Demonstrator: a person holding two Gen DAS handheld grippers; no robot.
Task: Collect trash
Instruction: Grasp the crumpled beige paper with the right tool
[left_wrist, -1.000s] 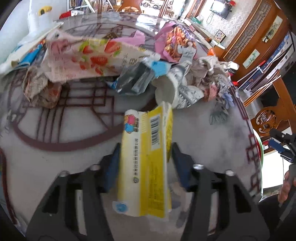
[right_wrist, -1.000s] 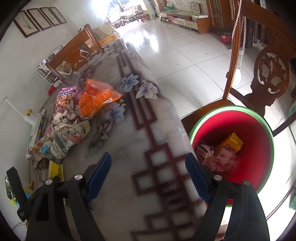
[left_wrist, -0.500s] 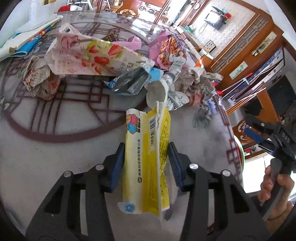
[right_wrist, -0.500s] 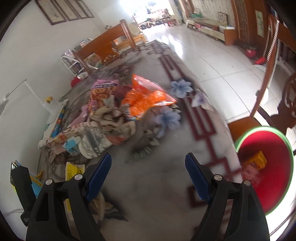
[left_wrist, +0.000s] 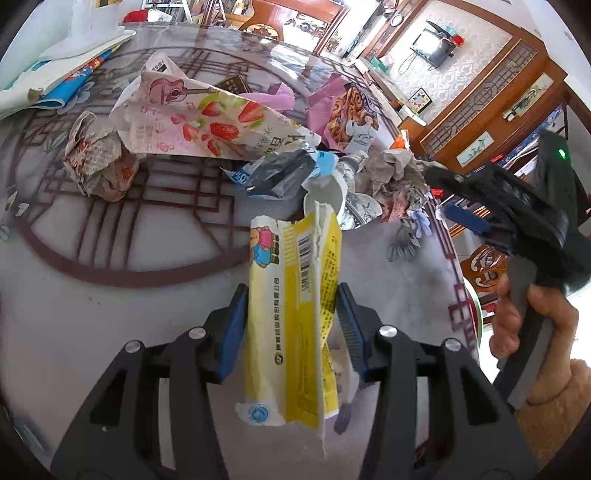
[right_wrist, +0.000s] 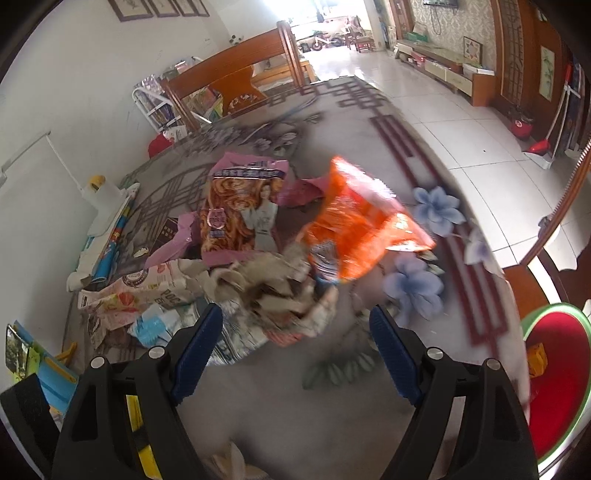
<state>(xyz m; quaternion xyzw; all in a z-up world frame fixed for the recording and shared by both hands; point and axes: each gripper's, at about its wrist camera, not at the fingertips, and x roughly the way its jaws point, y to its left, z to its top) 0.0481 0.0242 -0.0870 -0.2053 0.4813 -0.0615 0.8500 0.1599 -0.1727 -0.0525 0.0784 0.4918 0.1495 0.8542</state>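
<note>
My left gripper (left_wrist: 291, 288) is shut on a torn yellow wrapper (left_wrist: 295, 325) with a barcode and holds it upright just above the table. Beyond it lies the trash pile: a strawberry-print bag (left_wrist: 207, 122), a crumpled paper ball (left_wrist: 99, 166), a dark foil wrapper (left_wrist: 284, 173) and a paper cup (left_wrist: 325, 192). My right gripper (right_wrist: 295, 309) is open and empty, hovering over crumpled newspaper (right_wrist: 266, 291), with an orange bag (right_wrist: 362, 229) and a pink snack bag (right_wrist: 240, 210) behind. The right gripper (left_wrist: 480, 218) also shows in the left wrist view, held by a hand (left_wrist: 532, 317).
A red bin with a green rim (right_wrist: 543, 310) stands low at the table's right edge with a yellow box (right_wrist: 537, 358) inside. Books and papers (left_wrist: 62, 74) lie at the far left. A wooden chair (right_wrist: 236, 85) stands behind the patterned round table (left_wrist: 110, 325).
My right gripper swung left from over the red bin to the trash pile and came into the left wrist view. The left gripper kept its hold and lifted the yellow wrapper slightly.
</note>
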